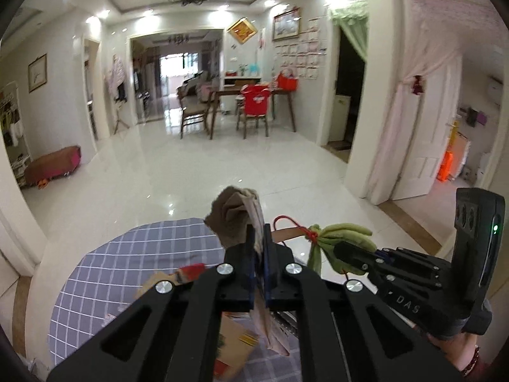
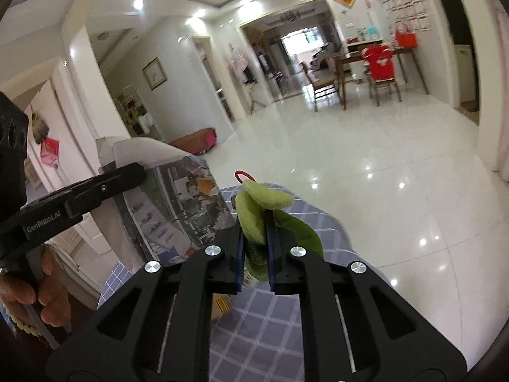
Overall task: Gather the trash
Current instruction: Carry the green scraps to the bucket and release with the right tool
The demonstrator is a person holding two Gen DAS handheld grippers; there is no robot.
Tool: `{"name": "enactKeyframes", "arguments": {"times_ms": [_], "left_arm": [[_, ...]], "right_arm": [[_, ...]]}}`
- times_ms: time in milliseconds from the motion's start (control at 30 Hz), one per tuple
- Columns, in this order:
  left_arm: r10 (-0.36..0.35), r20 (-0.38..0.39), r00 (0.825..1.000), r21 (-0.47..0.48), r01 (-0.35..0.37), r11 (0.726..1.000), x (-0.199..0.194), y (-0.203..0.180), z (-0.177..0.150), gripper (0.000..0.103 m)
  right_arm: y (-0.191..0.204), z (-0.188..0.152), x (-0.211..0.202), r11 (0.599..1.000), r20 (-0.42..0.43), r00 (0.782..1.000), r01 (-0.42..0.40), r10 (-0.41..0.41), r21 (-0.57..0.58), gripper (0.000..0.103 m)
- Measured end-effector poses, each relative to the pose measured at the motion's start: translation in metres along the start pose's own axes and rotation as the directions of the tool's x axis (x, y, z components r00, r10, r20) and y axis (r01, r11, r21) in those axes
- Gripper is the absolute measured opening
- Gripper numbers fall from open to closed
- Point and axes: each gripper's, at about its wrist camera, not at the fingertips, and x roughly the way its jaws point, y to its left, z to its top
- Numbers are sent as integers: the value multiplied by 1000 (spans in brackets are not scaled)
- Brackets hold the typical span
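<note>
Left wrist view: the left gripper [image 1: 258, 242] is clamping a brown paper bag [image 1: 233, 215] between nearly closed jaws, the crumpled top sticking up past the fingertips and a flap hanging below them; I judge it is being held upright so the bag can take in rubbish. Just to the right of that claw, the right gripper [image 1: 342, 253] is pinching a green plush leaf ornament [image 1: 337, 235] with a red loop cord [image 1: 292, 224], carried clear of the table, probably as the next piece bound for the bag. In the right wrist view the same green plush leaf ornament [image 2: 259, 219] is sitting between the right gripper [image 2: 256, 256] pads, jaws narrowed onto it, its red cord poking out ahead. To that claw's left, the bag's printed side is showing, gripped by the other tool. Beneath both claws the round table with its grey checked tablecloth [image 1: 133, 254] is still carrying a cardboard box [image 1: 235, 343] and a red-handled brush [image 1: 191, 272], apparently awaiting collection
</note>
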Motion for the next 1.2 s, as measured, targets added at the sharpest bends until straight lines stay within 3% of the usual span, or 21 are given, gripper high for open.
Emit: {"name": "enactKeyframes", "arguments": {"times_ms": [200,367,433,567,767,933,1033,1067,1100,1200], "left_arm": [[-104,-28,994,79,106,991,-5,-78,-22,4],[-219,-107,970,139,233,962,22,-153,-58,4],[-236,-145,961,160,258,953,37,-178,-75,4],[-281,-269,921,145,328,934,81,-223,-114,4],[-274,-401,874,145,356,923,134,-261,-168,4],[-250,-444,860,139,342,930,162,-273,-192,4],[-238,-455,858,129,328,936,172,-275,-199,4],[-237,-458,857,132,329,935,174,-276,-200,4],[-236,-458,857,135,329,935,175,-277,-201,4],[-228,-466,855,136,324,936,181,-279,-202,4]], "right_arm": [[-48,-31,-83,987,55,989,134,-139,90,11],[-101,-84,-140,948,31,961,266,-276,177,11],[-124,-105,-150,926,-3,947,316,-323,206,11],[-161,-147,-165,879,-82,911,411,-404,242,11],[-204,-197,-165,831,-177,885,465,-431,305,11],[-227,-216,-156,811,-211,874,484,-437,328,12],[-231,-218,-150,807,-210,869,493,-447,325,19],[-234,-219,-147,806,-207,873,488,-443,334,34],[-232,-220,-144,802,-203,873,488,-444,344,60],[-235,-226,-134,790,-215,873,489,-439,370,62]]}}
